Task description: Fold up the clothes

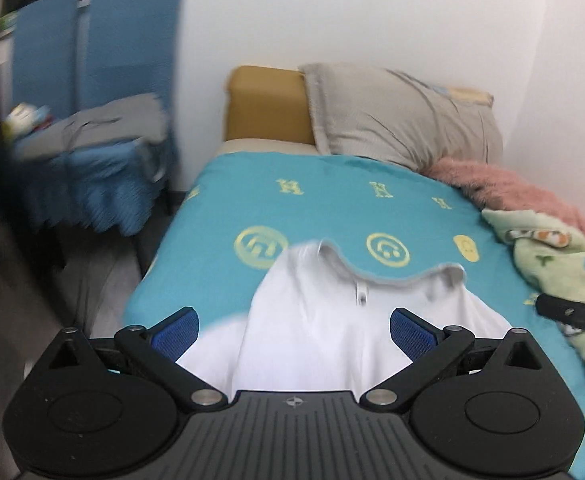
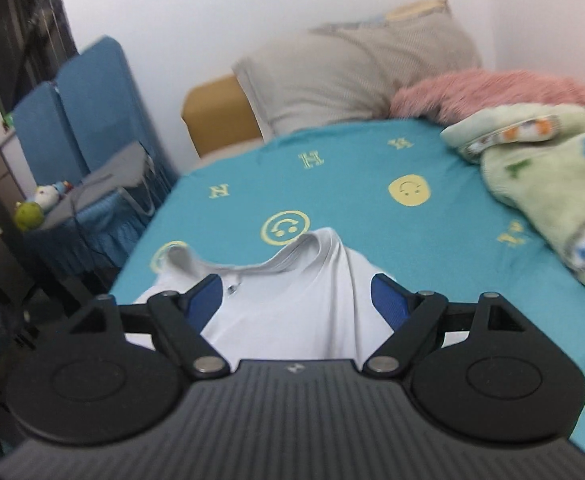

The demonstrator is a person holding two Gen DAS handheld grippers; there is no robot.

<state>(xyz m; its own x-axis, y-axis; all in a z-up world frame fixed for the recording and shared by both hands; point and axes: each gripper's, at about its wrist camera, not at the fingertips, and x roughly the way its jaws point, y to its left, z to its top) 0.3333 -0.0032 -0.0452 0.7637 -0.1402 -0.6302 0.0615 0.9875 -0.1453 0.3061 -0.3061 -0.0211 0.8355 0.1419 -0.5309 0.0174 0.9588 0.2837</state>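
Observation:
A white T-shirt (image 1: 316,320) lies on the teal bed sheet (image 1: 332,200), its collar (image 1: 372,276) toward the pillow. It also shows in the right wrist view (image 2: 292,312). My left gripper (image 1: 294,328) is open above the shirt's left half, its blue pads (image 1: 176,334) wide apart and holding nothing. My right gripper (image 2: 298,300) is open above the shirt's right half, blue pads (image 2: 390,300) apart and empty. Part of the right gripper (image 1: 572,314) shows at the right edge of the left wrist view. The shirt's lower part is hidden by the gripper bodies.
A grey pillow (image 1: 404,116) and a yellow headboard cushion (image 1: 268,104) stand at the bed's head. A pink fluffy blanket (image 2: 492,88) and a green printed blanket (image 2: 552,184) lie along the right side. A blue chair (image 1: 104,92) with grey clothes stands left of the bed.

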